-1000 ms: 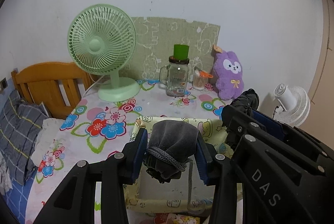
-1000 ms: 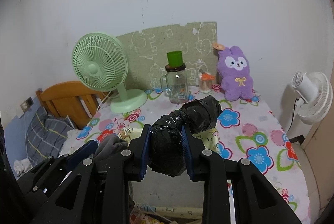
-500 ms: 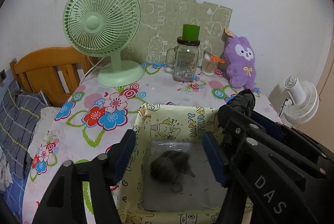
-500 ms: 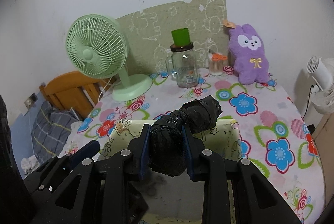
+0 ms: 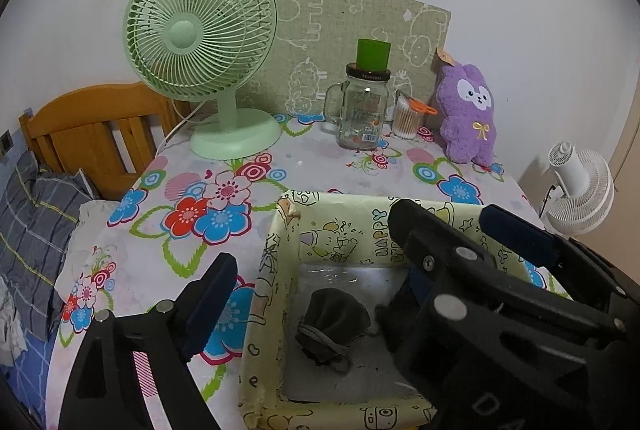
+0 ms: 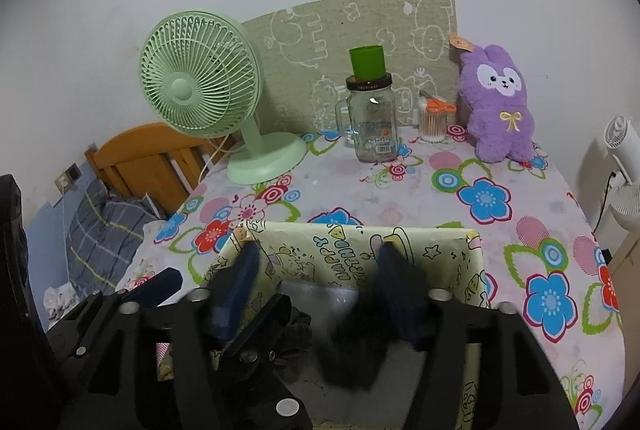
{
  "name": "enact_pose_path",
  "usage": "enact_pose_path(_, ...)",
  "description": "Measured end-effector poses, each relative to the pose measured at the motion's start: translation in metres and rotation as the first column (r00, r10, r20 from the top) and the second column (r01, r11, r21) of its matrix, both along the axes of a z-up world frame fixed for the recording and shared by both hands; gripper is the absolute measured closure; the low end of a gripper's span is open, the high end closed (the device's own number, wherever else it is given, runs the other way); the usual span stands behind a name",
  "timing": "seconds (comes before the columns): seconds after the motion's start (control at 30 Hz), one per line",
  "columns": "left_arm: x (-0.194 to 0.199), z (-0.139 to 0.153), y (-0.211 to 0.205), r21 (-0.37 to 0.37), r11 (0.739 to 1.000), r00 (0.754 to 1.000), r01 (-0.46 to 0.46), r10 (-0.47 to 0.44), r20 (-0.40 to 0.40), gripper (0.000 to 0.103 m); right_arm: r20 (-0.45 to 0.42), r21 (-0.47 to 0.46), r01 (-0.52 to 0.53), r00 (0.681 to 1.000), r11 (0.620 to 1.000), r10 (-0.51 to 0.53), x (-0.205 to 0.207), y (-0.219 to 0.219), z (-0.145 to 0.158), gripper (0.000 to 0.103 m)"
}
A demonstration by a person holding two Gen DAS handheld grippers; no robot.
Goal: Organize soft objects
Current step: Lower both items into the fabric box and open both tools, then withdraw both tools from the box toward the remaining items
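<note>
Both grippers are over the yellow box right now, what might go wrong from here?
1. The right gripper is opening and the black bundle looks blurred in mid-drop; it could land on the grey pouch.
2. The left gripper, also opening, sits tight beside the right; they could clash when pulling out.
3. A finger could snag the yellow box wall.

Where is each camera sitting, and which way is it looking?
Left wrist: sits on the left gripper, looking forward and down into the box at the grey pouch; its opening fingers show, plus the right gripper beside it.
Right wrist: sits on the right gripper, looking down into the box at a blurred black bundle; its opening fingers show.
Both see the box, fan and purple plush.
</note>
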State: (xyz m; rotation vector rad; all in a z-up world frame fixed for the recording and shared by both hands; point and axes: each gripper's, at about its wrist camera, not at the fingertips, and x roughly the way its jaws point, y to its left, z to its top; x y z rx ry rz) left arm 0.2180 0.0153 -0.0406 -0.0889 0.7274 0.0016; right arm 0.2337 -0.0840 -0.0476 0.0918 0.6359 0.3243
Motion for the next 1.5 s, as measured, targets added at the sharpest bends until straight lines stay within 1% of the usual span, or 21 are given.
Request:
enact_pose_path(0.17,-0.003,0.003,0.0,0.0,1.0,1.0,0.001,-0.001,0.004,0.01,0.005,-0.011,0.006,1.0,1.0,-0.006,-0.003,0.0,0.003,0.021)
enact_pose_path(0.33,-0.012,0.007,-0.003,0.008,1.0,1.0,-0.011,0.011,0.009,0.008,0.009,-0.014,0.02,1.0,1.0,-0.02,-0.011,-0.004,0.007,0.019)
enact_pose_path(0.5,-0.024,0.012,-0.005,0.001,1.0,1.0,-0.002,0.002,0.026,0.008,0.026,-0.023,0.029,0.999,0.999,-0.028,-0.023,-0.007,0.012,0.014)
enact_pose_path(0.97,-0.069,0.039,-0.009,0.028,1.0,0.994,0.014,-0.017,0.109,0.005,0.105,-0.018,0.045,0.994,0.999,-0.043,-0.073,-0.013,0.039,0.003)
enact_pose_path(1.1,-0.082,0.042,-0.01,0.037,0.999,0.991,0.012,-0.017,0.131,0.003,0.135,-0.029,0.05,0.99,0.998,-0.046,-0.091,-0.014,0.043,0.001)
enact_pose_path(1.5,-0.119,0.044,-0.014,0.036,0.999,0.986,0.027,-0.032,0.163,0.003,0.167,-0.033,0.065,0.984,0.997,-0.059,-0.135,-0.019,0.046,0.001)
